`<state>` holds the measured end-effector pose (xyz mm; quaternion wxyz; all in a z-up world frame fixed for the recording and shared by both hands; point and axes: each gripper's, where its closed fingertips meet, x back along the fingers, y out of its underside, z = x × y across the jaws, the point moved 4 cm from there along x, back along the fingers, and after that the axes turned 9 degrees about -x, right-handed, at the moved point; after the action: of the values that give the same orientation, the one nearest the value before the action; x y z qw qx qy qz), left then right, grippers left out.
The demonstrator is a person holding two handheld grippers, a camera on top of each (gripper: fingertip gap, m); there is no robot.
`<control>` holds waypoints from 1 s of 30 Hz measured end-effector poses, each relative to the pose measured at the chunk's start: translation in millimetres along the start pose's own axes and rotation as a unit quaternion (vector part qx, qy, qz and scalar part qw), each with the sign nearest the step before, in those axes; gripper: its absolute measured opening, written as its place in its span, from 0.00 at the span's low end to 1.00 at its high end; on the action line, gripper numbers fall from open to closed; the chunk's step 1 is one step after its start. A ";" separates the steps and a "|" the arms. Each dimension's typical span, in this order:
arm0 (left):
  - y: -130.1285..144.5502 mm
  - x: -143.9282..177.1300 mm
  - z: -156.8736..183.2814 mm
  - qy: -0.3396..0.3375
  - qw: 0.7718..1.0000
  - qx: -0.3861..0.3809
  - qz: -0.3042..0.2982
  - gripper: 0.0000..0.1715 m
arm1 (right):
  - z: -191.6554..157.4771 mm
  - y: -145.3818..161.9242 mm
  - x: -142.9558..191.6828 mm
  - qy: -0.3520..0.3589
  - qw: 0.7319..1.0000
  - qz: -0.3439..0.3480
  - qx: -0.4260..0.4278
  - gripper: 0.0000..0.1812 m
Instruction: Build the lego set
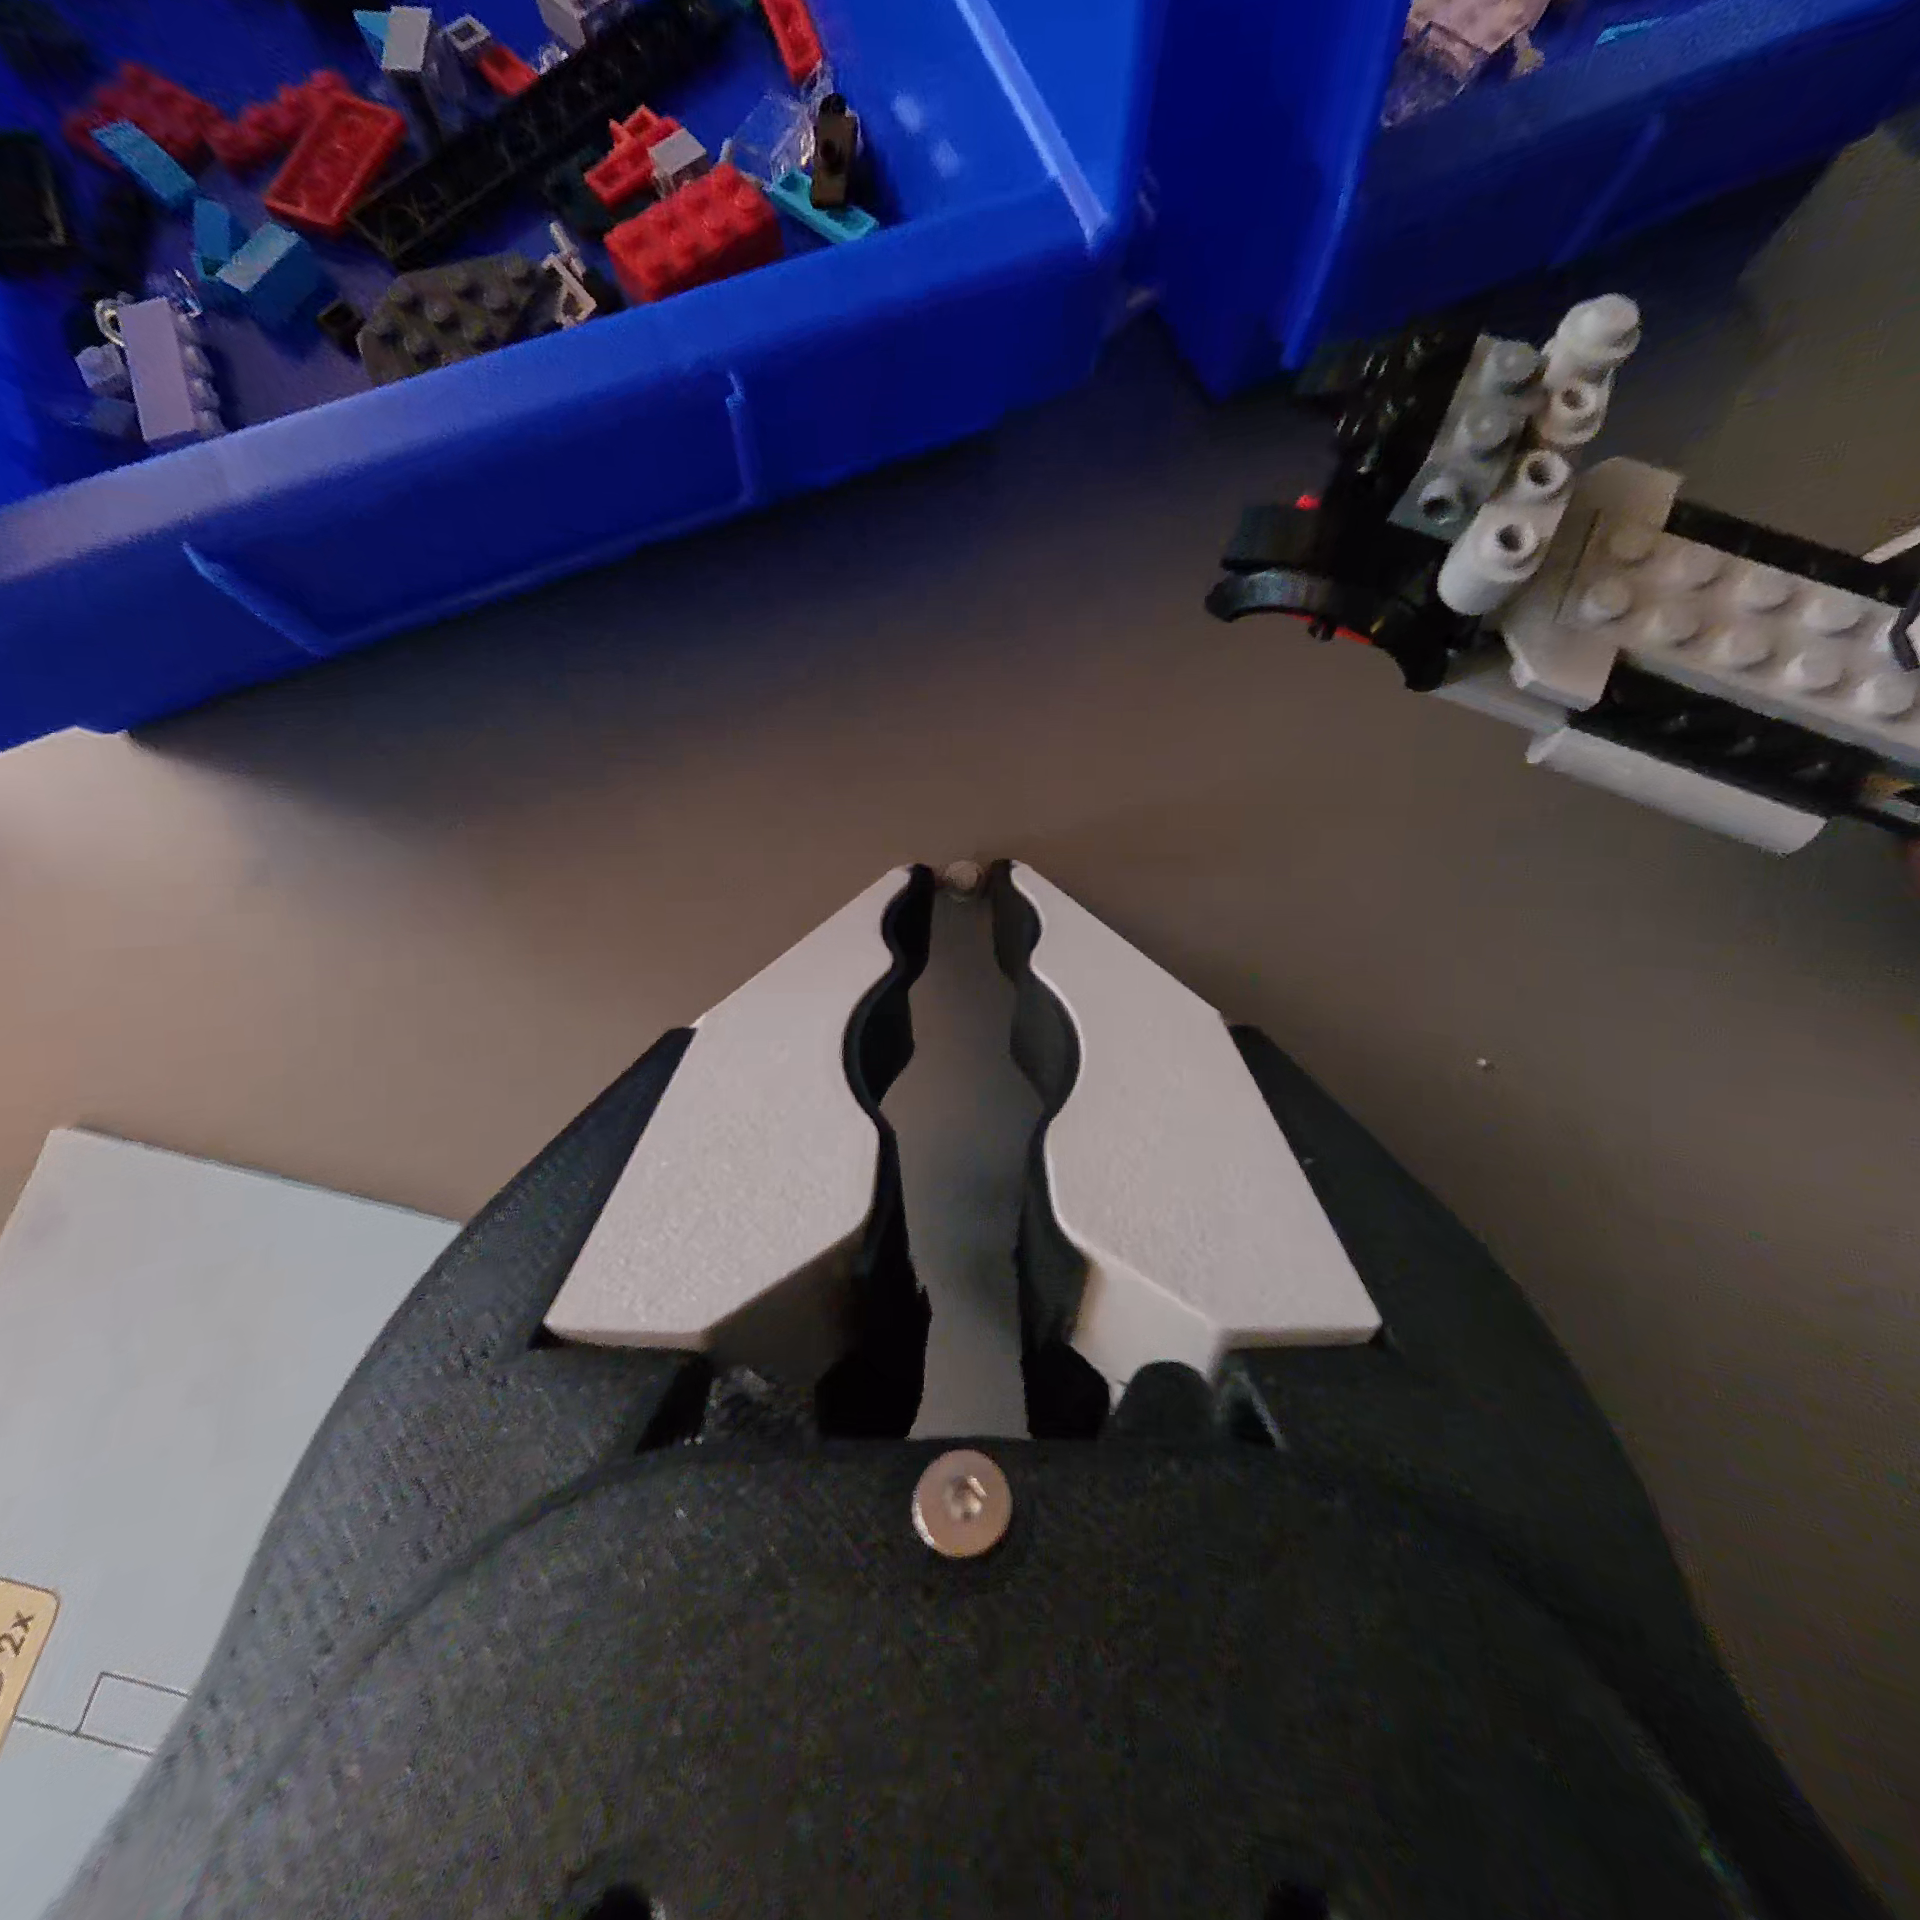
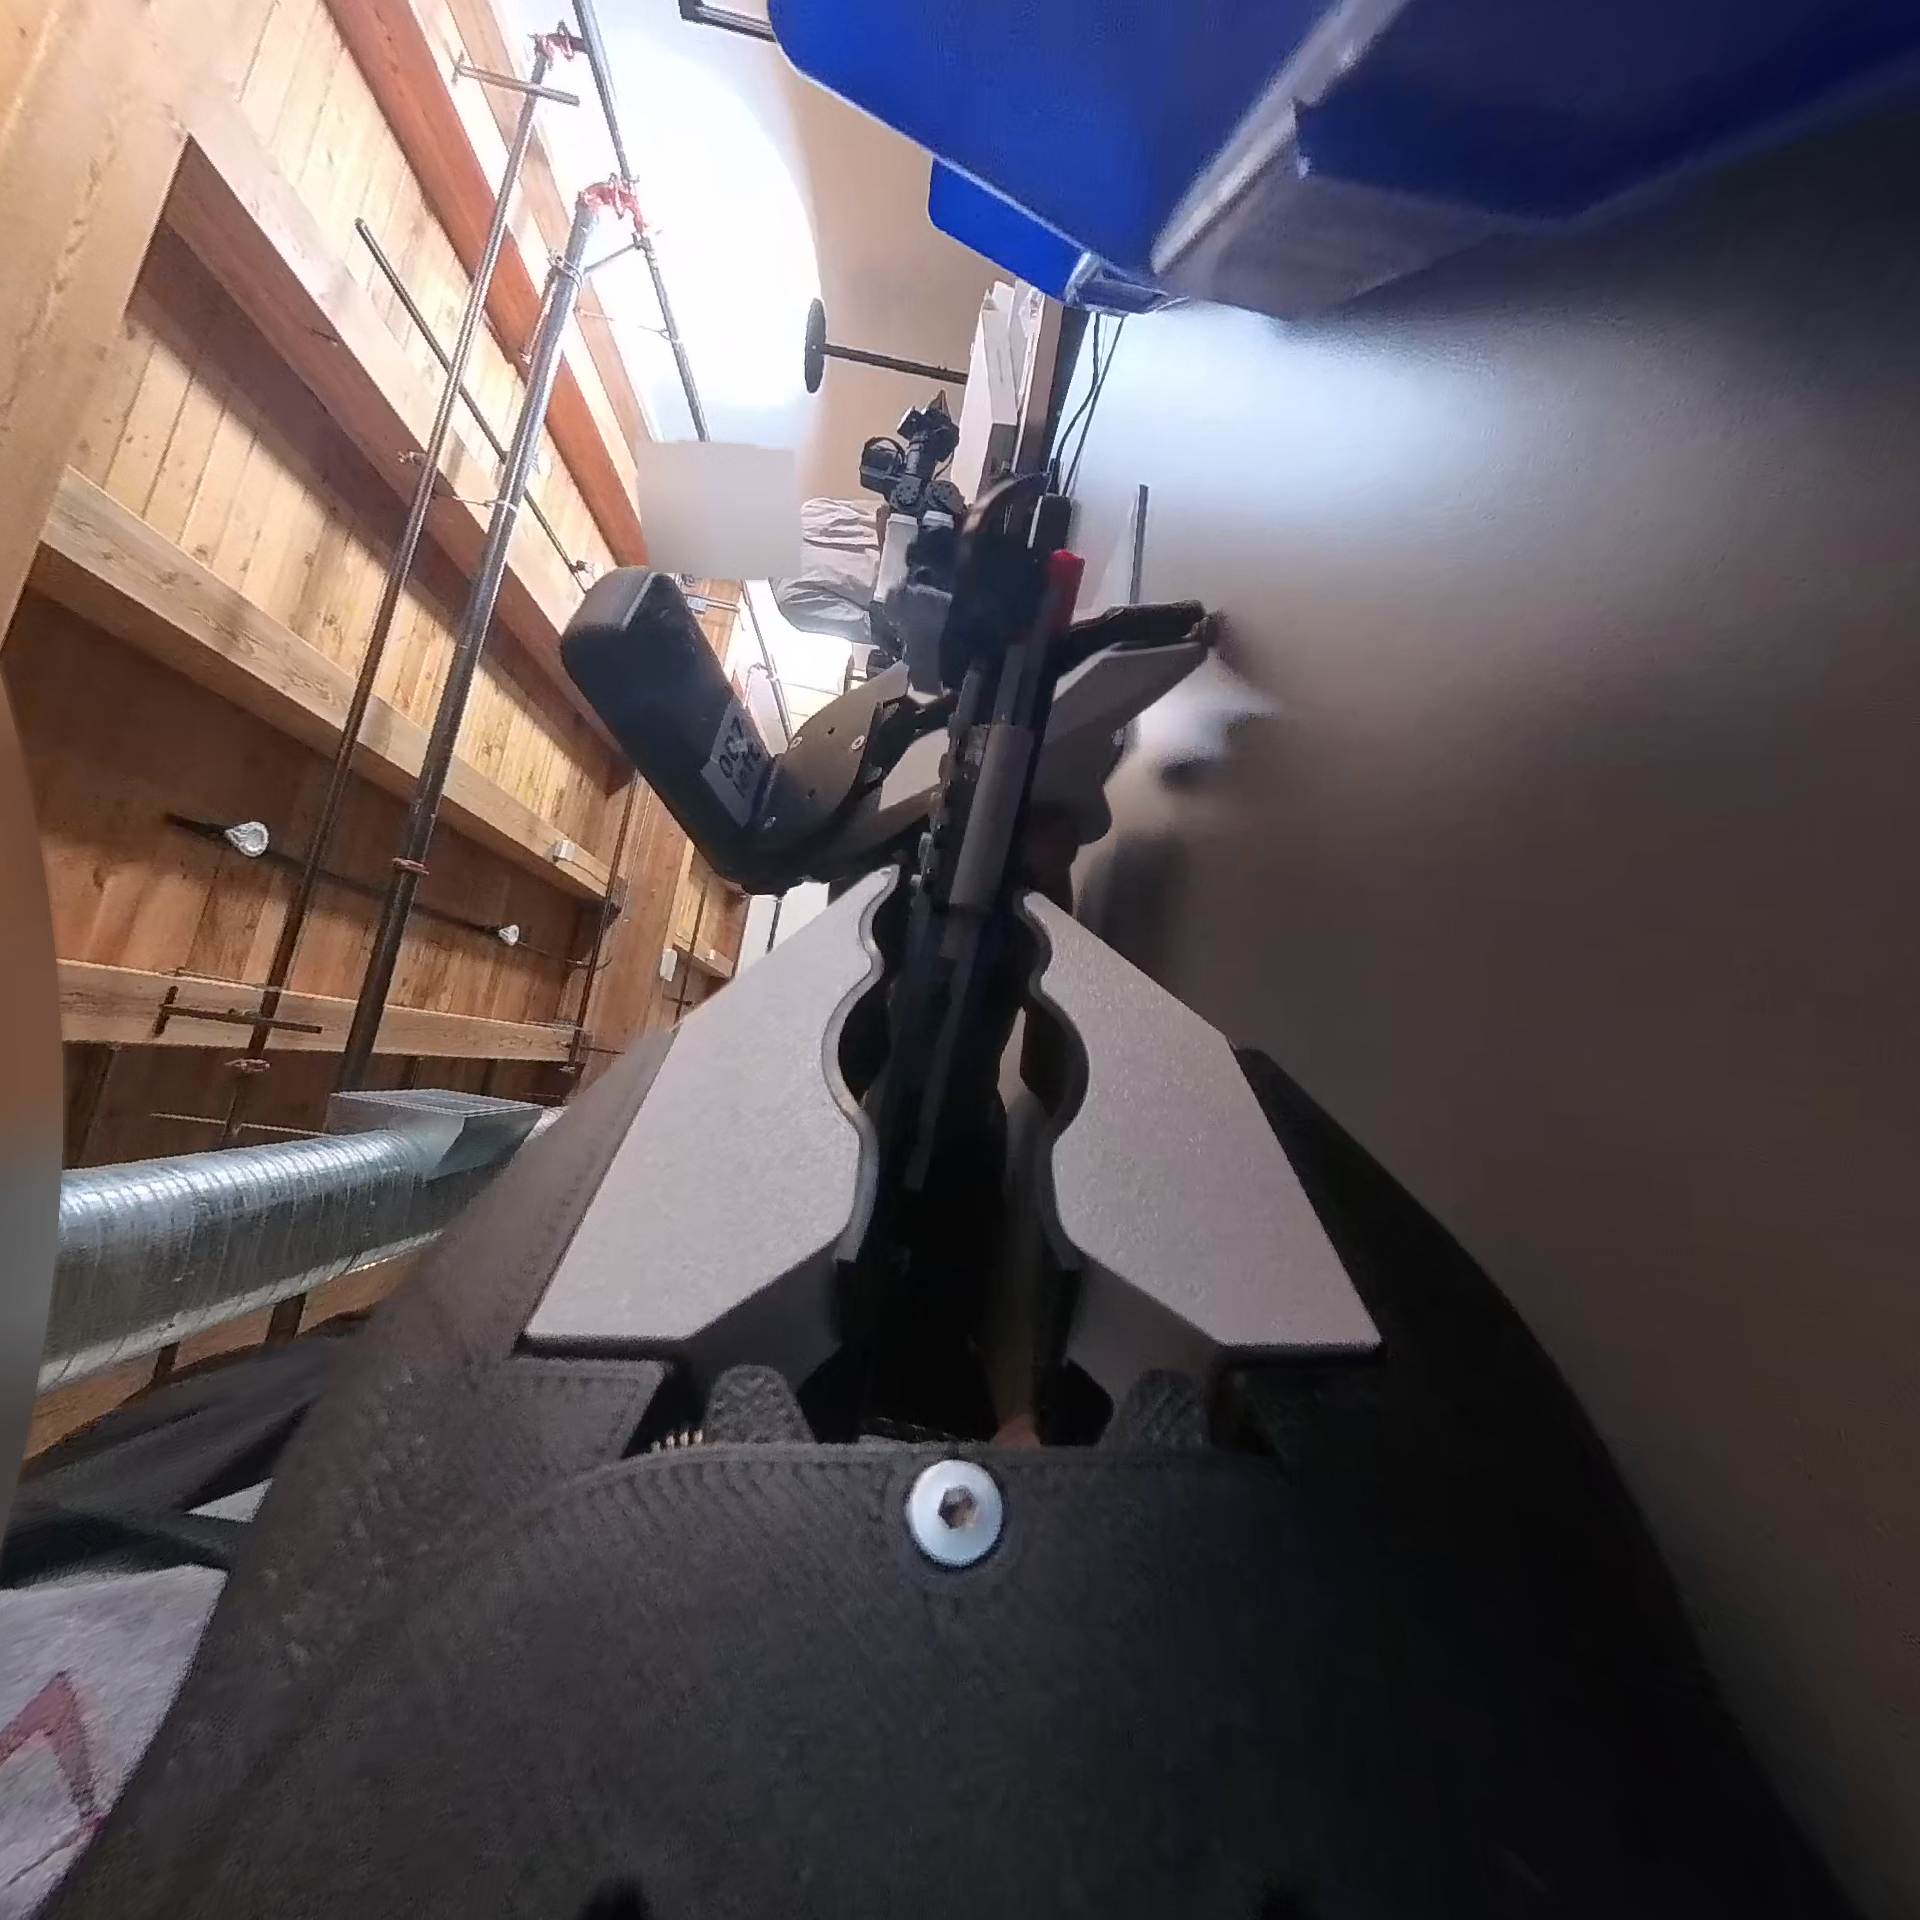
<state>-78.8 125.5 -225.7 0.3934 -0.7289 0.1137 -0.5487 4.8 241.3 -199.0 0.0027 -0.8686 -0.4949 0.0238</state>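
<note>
My left tongs [image 1: 958, 875] sit low over the grey desk [image 1: 520, 935], their tips nearly together and pinching a tiny grey round lego piece [image 1: 958, 879] right at the ends, so they are closed on it. Beyond the piece, the nearer blue bin [image 1: 582, 488] holds a loose heap of red, black, grey and teal bricks, among them a red brick [image 1: 694, 231] near the bin's front wall. A second blue bin [image 1: 1558, 156] stands just beside it to the right. In front of that second bin lies the partly built lego model [image 1: 1579, 561], a long black and light grey assembly with studded plates and stubby white cylinders. Toward my side of the first bin, a pale instruction sheet [image 1: 208, 1351] lies on the desk, partly under the gripper body. My right tongs [image 2: 951, 914] are clamped on that same model [image 2: 987, 821], which runs lengthwise between the fingers and sticks out past the tips. In the right wrist view the other gripper [image 2: 1132, 665] shows beyond the model, against the desk, with the blue bins [image 2: 1039, 125] farther off.
</note>
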 end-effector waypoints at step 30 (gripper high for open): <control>-60.5 52.4 39.2 0.118 0.987 -0.043 0.101 0.05 | -2.2 17.0 -11.4 -0.035 0.997 0.042 -0.046 0.10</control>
<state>-40.6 152.0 -149.7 0.3985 -0.6604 0.2556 -0.5829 13.6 222.9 -196.8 -0.0559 -0.8865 -0.4584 0.0311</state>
